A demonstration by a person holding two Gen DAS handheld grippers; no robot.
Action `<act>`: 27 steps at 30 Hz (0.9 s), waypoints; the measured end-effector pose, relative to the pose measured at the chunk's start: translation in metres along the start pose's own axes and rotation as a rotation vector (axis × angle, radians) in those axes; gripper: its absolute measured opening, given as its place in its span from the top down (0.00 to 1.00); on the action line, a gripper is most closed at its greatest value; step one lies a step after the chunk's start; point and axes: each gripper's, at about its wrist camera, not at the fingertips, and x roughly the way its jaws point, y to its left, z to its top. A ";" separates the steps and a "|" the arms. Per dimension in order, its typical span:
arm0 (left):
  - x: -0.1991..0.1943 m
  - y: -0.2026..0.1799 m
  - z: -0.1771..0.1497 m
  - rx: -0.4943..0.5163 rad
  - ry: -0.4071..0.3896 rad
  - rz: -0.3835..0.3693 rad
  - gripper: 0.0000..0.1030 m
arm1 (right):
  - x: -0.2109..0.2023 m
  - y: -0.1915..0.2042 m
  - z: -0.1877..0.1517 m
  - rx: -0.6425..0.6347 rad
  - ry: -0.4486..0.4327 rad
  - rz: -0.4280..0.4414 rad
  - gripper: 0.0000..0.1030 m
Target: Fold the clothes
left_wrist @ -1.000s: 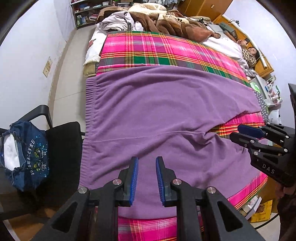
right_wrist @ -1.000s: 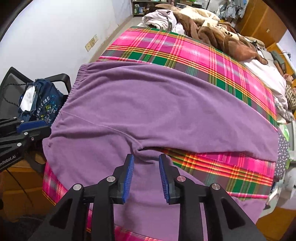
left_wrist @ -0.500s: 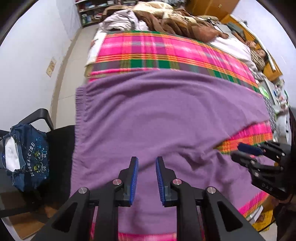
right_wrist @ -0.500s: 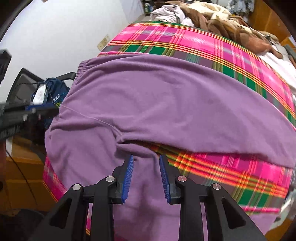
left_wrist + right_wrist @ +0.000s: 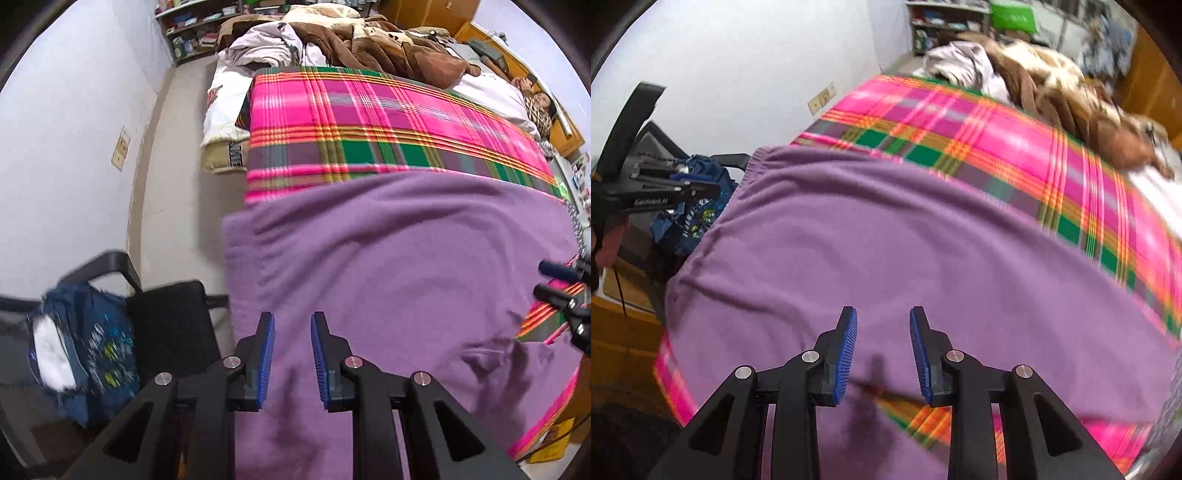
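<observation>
Purple trousers (image 5: 388, 277) lie spread flat on a pink and green plaid blanket (image 5: 351, 122), waistband toward the left edge of the bed. My left gripper (image 5: 292, 325) hangs open just above the cloth near that waistband side, nothing between its blue pads. In the right wrist view the trousers (image 5: 886, 229) fill the middle, and my right gripper (image 5: 882, 321) is open over the crotch, where a wedge of plaid (image 5: 923, 417) shows between the legs. Each gripper shows in the other's view: the right one (image 5: 561, 284) at the right edge, the left one (image 5: 665, 192) at the left.
A black chair (image 5: 166, 321) with a blue bag (image 5: 85, 343) stands tight against the bed's left side. Brown and white bedding (image 5: 369, 40) is piled at the far end. A person (image 5: 539, 103) lies at the far right. Floor and a white wall run along the left.
Both grippers have come down closer to the trousers. The left one has shifted left toward the waistband side; the right one has moved in over the crotch. Jaw gaps look unchanged.
</observation>
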 end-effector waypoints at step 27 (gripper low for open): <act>0.053 -0.012 0.076 0.378 -0.032 0.051 0.69 | 0.066 -0.046 0.091 -0.235 0.047 0.057 0.63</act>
